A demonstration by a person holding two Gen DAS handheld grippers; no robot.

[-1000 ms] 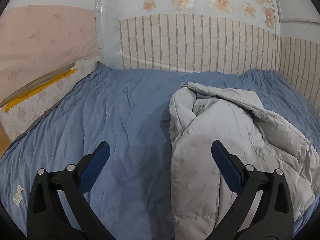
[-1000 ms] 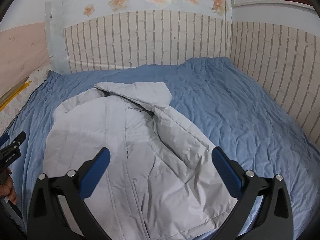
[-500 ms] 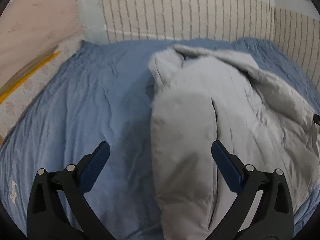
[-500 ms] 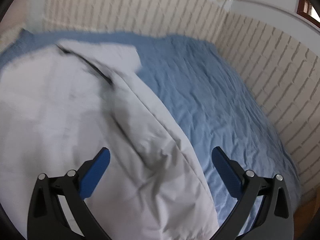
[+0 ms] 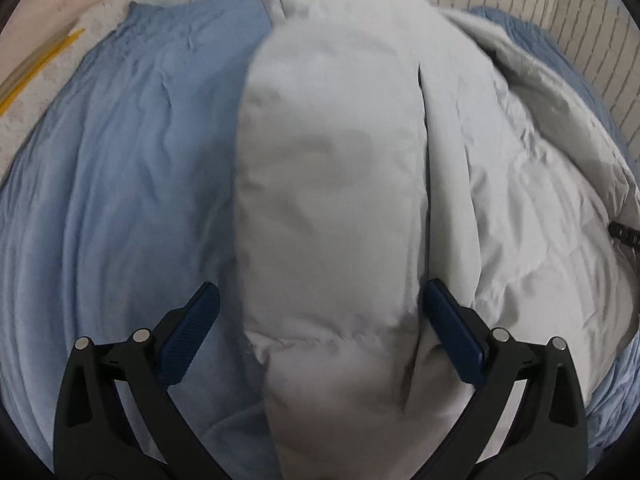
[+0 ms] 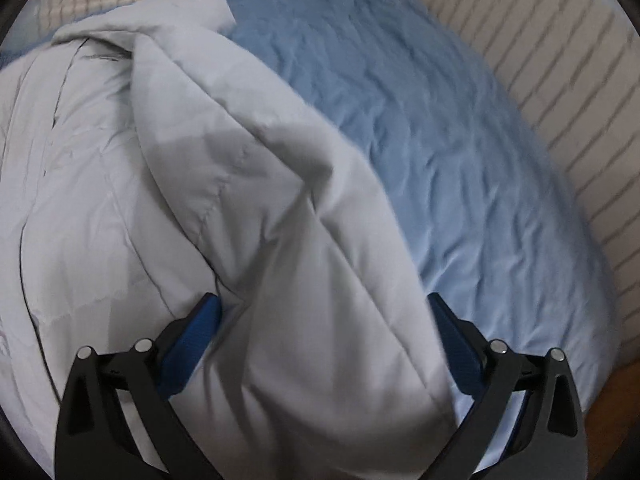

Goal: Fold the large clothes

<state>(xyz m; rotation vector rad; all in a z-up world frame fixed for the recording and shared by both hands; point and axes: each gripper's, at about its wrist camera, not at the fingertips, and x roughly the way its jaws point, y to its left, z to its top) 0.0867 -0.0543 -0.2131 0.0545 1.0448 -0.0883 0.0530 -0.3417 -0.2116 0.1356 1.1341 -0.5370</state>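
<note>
A pale grey padded jacket (image 5: 332,184) lies spread on a bed with a blue sheet (image 5: 120,168). My left gripper (image 5: 320,300) hangs low over the jacket's left folded panel, its jaws wide apart with that panel's lower end between them and the blue pads off the cloth. In the right wrist view the jacket (image 6: 248,208) fills the left and centre. My right gripper (image 6: 324,312) straddles the jacket's right folded edge, its jaws closing and still wide, pads clear of the fabric. The jacket's hood end (image 6: 160,12) lies far from me, near the wall.
A brick-patterned wall (image 6: 560,80) runs behind and along the right side of the bed. Bare blue sheet (image 6: 460,140) stretches right of the jacket. A yellow strip (image 5: 36,68) lies at the far left. A dark zipper pull (image 5: 624,232) shows at the jacket's right edge.
Both grippers have dropped toward the bed and tipped downward, so the jacket now fills each view. Each now has a jacket edge between its jaws.
</note>
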